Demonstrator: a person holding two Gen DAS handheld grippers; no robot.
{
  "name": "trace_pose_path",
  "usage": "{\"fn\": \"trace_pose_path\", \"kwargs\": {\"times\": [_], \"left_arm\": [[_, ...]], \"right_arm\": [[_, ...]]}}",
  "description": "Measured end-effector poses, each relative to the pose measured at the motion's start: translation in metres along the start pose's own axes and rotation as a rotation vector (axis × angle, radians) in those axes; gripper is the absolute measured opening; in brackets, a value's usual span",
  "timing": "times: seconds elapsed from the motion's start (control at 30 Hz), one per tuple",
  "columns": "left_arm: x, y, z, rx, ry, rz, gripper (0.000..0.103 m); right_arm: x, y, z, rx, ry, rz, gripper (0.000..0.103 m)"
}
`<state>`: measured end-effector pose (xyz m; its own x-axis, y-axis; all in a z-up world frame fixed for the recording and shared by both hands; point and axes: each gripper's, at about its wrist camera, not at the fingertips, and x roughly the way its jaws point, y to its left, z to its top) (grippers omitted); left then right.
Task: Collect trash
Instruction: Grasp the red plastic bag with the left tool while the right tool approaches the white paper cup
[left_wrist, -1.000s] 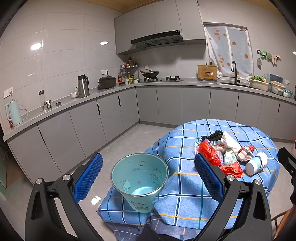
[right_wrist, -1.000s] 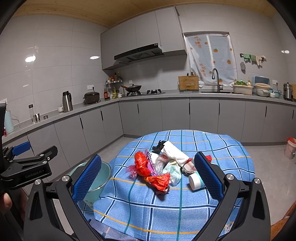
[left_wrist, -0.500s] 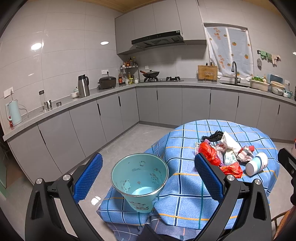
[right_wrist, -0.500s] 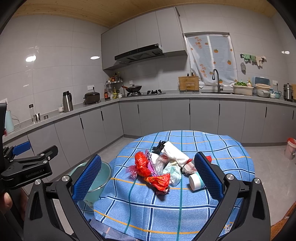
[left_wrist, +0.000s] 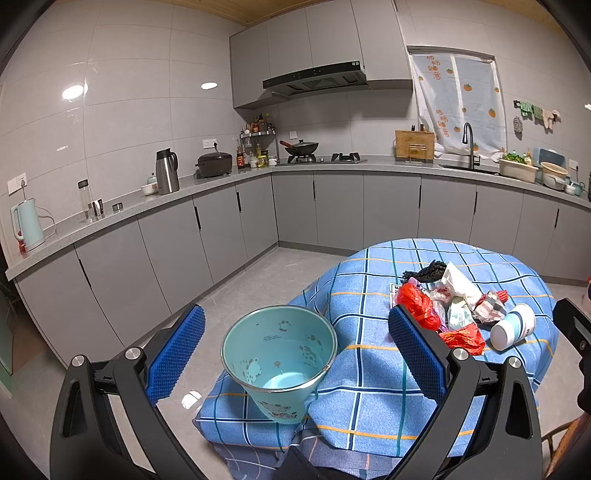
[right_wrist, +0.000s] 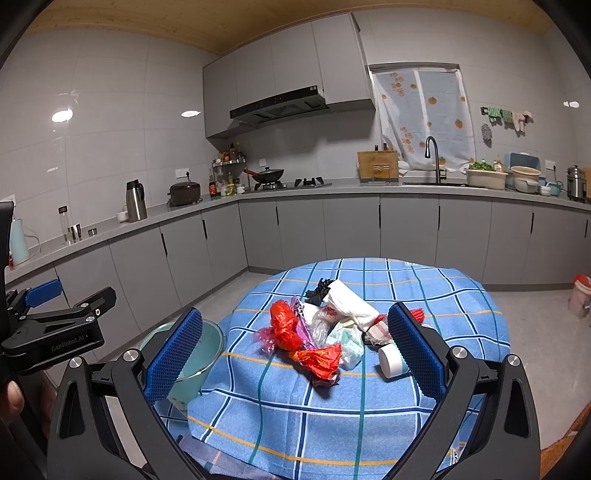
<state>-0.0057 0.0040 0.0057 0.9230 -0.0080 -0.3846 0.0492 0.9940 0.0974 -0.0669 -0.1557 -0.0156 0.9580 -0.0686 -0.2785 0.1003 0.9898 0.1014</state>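
At the far left, the left gripper hangs spread wide and empty, with one teal bin framed between its blue pads; the bin stands open-mouthed and looks empty, pressed against the draped edge of the blue checked cloth that covers the surface. Moving right, the trash sits in one loose heap near the middle of that surface: two crumpled red wrappers, a thin pinkish-purple film, a pale green bag, one white rolled paper, a black frilly scrap at the back, and one small white-and-blue tub lying on its side at the heap's right edge. Other scraps are too tangled to count. Farthest right, the right gripper is likewise spread and holds nothing, poised above the heap. The wrappers look light, soft and crinkly, probably slippery; pinching a bunched fold should hold best. The tub seems rigid and may roll, so take it across its body.
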Motion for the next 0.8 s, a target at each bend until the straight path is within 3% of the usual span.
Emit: {"fn": "trace_pose_path", "kwargs": {"times": [0.5,0.63,0.8], "left_arm": [[0.016,0.000,-0.006,-0.004,0.017,0.006,0.098],[0.036,-0.008,-0.011,0.004,0.037,-0.015,0.098],[0.068,-0.027,-0.020,0.045,0.083,-0.040,0.098]], "right_arm": [[0.017,-0.005,-0.009,0.000,0.034,-0.020,0.099],[0.033,-0.019,-0.016,0.002,0.062,-0.057,0.099],[0.054,-0.054,-0.022,0.027,0.080,-0.166,0.099]]}}
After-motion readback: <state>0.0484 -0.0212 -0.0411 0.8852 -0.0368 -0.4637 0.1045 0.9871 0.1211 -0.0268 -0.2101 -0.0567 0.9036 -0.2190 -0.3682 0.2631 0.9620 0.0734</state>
